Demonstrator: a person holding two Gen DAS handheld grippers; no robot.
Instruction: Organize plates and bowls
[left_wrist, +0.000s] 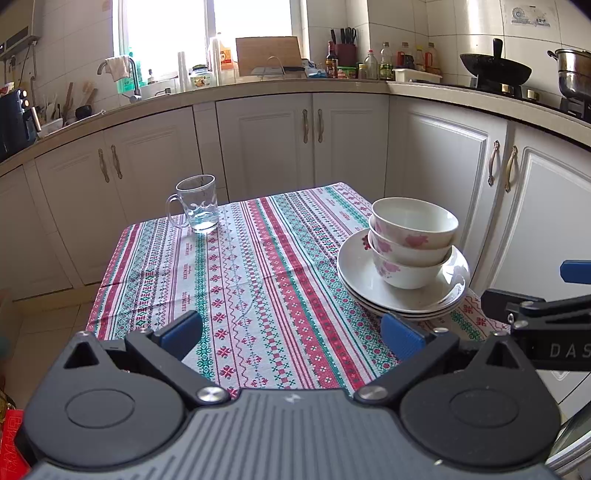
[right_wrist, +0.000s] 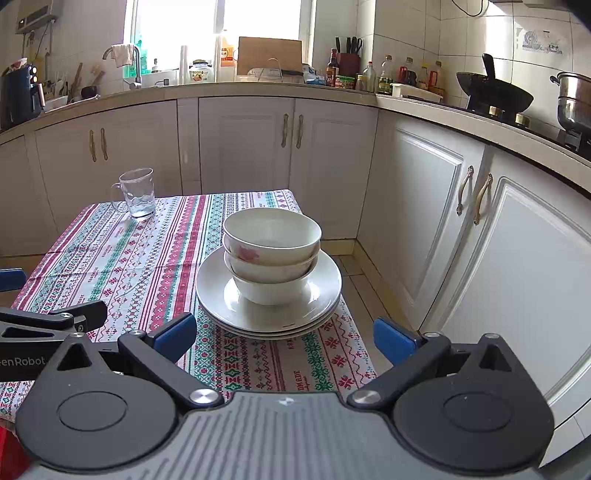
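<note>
Three white bowls with pink flowers (left_wrist: 412, 240) (right_wrist: 271, 254) are nested upright on a stack of white plates (left_wrist: 364, 284) (right_wrist: 216, 295) near the right edge of the table. My left gripper (left_wrist: 291, 332) is open and holds nothing; it hovers over the tablecloth, left of and nearer than the stack. My right gripper (right_wrist: 284, 336) is also open with nothing in it, and sits just in front of the plates without touching them. Each gripper shows at the edge of the other's view: the right gripper (left_wrist: 535, 321) and the left gripper (right_wrist: 55, 321).
A small table with a red, green and white patterned cloth (left_wrist: 258, 266) (right_wrist: 147, 266) stands among white kitchen cabinets (right_wrist: 424, 221). A clear glass mug (left_wrist: 195, 203) (right_wrist: 136, 195) stands at the far left corner. The plate stack slightly overhangs the table's right edge.
</note>
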